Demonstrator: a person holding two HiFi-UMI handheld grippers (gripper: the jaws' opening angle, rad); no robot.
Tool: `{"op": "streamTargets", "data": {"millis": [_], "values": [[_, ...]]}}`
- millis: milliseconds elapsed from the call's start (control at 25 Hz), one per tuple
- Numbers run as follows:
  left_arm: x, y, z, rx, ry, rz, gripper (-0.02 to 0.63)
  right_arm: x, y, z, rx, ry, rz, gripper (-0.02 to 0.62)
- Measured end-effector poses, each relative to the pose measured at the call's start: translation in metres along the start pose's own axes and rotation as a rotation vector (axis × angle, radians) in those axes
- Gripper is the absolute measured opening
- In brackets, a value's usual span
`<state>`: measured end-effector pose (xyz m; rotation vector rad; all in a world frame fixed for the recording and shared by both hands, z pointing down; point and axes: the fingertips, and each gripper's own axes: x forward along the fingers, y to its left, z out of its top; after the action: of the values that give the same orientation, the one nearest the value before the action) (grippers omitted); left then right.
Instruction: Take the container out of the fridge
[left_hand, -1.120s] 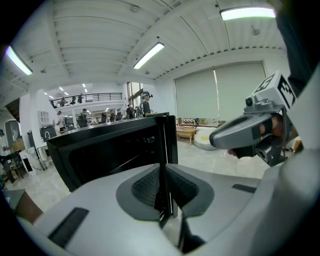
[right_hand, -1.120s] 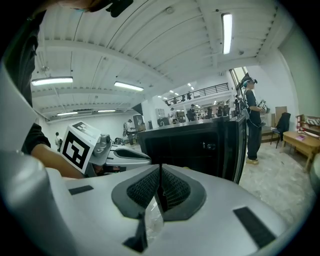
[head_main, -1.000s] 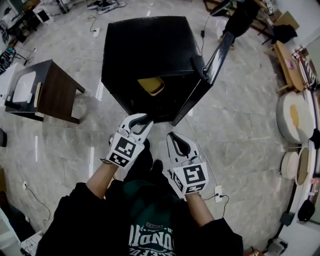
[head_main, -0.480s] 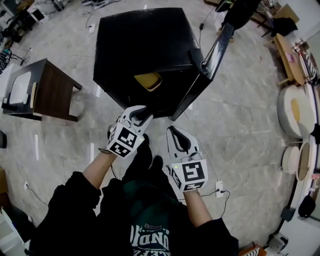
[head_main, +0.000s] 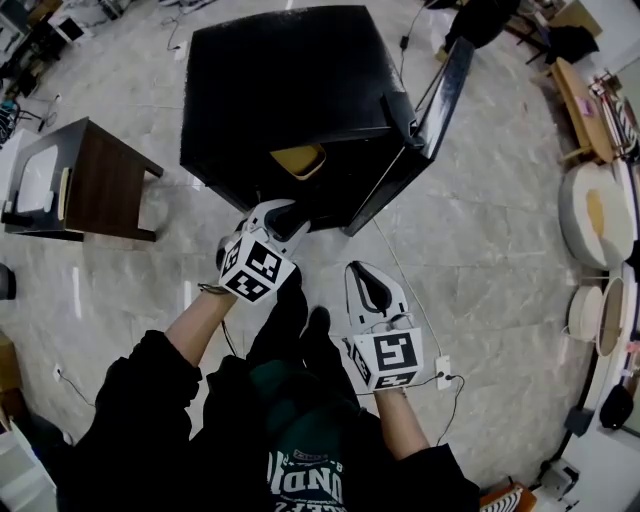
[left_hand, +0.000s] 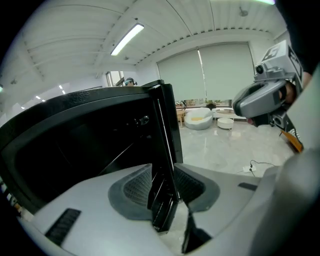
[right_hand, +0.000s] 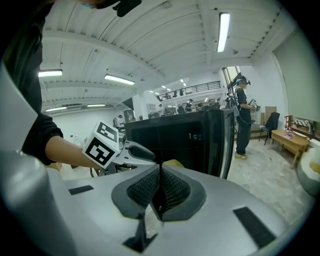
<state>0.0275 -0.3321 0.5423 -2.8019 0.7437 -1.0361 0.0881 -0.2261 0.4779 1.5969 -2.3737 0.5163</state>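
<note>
While both tongs are held low in front of the unit, the pale marble floor (head_main: 480, 250) extends under and around them.

1. The black fridge (head_main: 280, 80) stands on the floor directly ahead of the tongs. Its front opening faces them.
2. The fridge door (head_main: 440, 100) is swung open. It stands ahead of the right tongs and to the right of the left tongs.
3. A dark brown tabletop (head_main: 100, 185) stands well to the left of the left tongs, apart from the fridge.
4. A person (right_hand: 243, 115) stands beyond the open door, far ahead of the right tongs.
5. The left tongs (head_main: 282, 212) are at the lower front edge of the fridge opening. Their jaws stand apart and have just been opening. In the left gripper view the edge of the door shows in the gap between the pads (left_hand: 137, 187), and neither pad presses on it. Whether the edge lies inside the gap or beyond it cannot be told.
6. The right tongs (head_main: 365, 275) hang over bare floor, nearer the person's body than the left tongs and short of the fridge. Their jaws are closed together with nothing between them.
7. The yellow container (head_main: 298, 160) sits inside the fridge, just past the tips of the left tongs and ahead and to the left of the right tongs. Neither pair of tongs touches it.
8. A white socket block (head_main: 443, 372) with its cable lies on the floor just right of the right tongs' marker cube (head_main: 388, 358).
</note>
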Motion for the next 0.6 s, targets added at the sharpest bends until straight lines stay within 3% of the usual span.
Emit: {"op": "streamTargets", "data": {"millis": [600], "values": [[0.065,0.021,-0.032,0.114,0.115,-0.049,0.201,0.002,-0.017,-0.016,0.033,0.041,-0.045,0.037]]}}
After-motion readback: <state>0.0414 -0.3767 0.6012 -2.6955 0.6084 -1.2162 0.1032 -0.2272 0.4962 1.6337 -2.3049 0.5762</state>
